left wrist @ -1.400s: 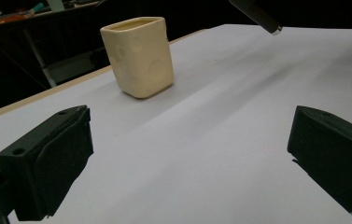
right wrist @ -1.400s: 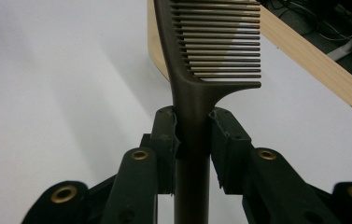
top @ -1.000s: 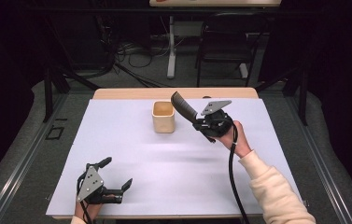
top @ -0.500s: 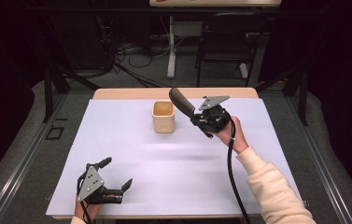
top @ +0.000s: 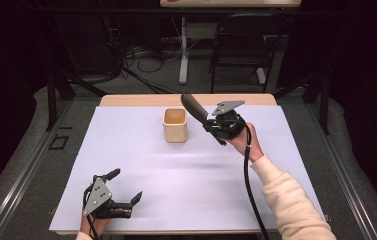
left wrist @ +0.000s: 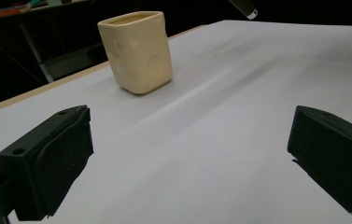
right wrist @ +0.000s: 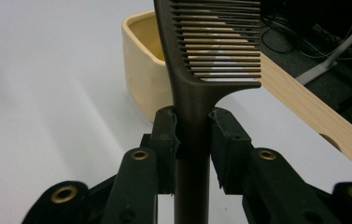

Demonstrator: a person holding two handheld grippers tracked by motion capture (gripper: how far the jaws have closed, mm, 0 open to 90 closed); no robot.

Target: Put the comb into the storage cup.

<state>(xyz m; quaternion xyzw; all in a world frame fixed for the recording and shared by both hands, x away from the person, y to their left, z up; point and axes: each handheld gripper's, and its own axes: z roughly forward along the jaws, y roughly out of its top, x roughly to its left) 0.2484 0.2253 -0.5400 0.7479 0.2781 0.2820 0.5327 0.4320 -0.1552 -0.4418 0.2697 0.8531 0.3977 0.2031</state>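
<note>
Right hand-held gripper clamps the handle of a dark brown plastic comb, held above the table; its long axis slants up toward the cream square cup. Left hand-held gripper rests with jaws apart, holding nothing.

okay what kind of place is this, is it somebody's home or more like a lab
More likely a lab or recording studio than a home. A table covered in plain white sheeting stands among dark curtains, loose cables lie on the floor behind it, and an office chair sits at the back.
</note>
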